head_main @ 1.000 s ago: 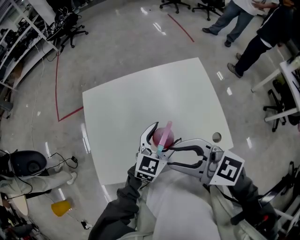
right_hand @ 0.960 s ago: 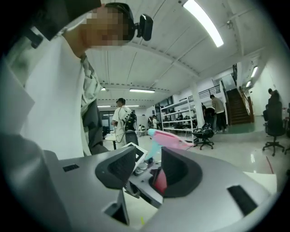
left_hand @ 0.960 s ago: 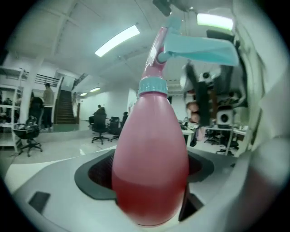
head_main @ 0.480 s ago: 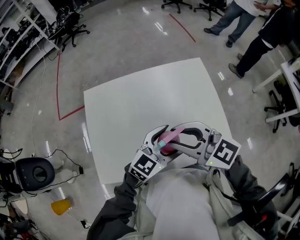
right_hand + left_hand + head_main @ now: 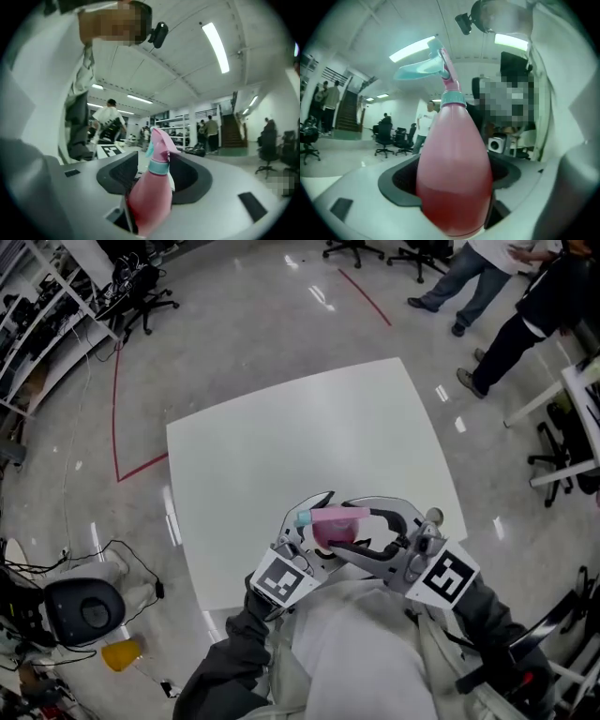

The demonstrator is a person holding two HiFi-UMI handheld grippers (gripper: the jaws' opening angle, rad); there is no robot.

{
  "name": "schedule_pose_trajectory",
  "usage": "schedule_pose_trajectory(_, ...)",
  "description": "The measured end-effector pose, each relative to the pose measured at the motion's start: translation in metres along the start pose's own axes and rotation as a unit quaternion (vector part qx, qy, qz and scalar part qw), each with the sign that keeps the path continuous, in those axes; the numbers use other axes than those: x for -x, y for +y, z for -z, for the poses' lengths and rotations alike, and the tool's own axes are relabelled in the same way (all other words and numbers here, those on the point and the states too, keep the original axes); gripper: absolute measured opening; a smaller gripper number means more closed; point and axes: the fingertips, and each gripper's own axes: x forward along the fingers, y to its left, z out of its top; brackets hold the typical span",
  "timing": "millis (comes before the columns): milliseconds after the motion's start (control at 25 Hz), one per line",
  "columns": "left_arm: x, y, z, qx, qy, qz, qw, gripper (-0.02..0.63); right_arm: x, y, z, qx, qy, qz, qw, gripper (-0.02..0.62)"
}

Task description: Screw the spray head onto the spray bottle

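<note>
A pink spray bottle (image 5: 330, 532) with a pink spray head and teal nozzle (image 5: 305, 517) is held just above the near edge of the white table (image 5: 281, 446). My left gripper (image 5: 317, 521) is shut on its wide body (image 5: 454, 178), and the spray head (image 5: 436, 65) sits on the neck with a teal collar. My right gripper (image 5: 354, 532) comes in from the right. Its jaws are opening, with the bottle (image 5: 150, 201) and head (image 5: 159, 140) standing between them; the pads show a gap to the neck.
A small round object (image 5: 432, 516) lies near the table's right edge. People (image 5: 487, 277) stand at the far right beside office chairs (image 5: 141, 296). A yellow item (image 5: 122, 653) and cables lie on the floor at the left.
The spray head has turned from pointing away to pointing left. The right gripper swung in around the bottle's top and has drawn back to the right, its jaws wider.
</note>
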Motion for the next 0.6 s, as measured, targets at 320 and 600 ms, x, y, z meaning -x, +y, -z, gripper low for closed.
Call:
schedule_pose_trajectory(320, 0.001, 0.002, -0.001, 0.006, 0.025, 0.037, 0.999, 0.426, -0.013, -0.012, -0.03, 0.028, -0.028, -0.04, 0.998, 0.13)
schedule_pose_trajectory(600, -0.006, 0.043, 0.022, -0.032, 0.077, -0.234, 0.9687, 0.426, -0.015, -0.052, -0.009, -0.039, -0.007, 0.264, 0.964, 0.123)
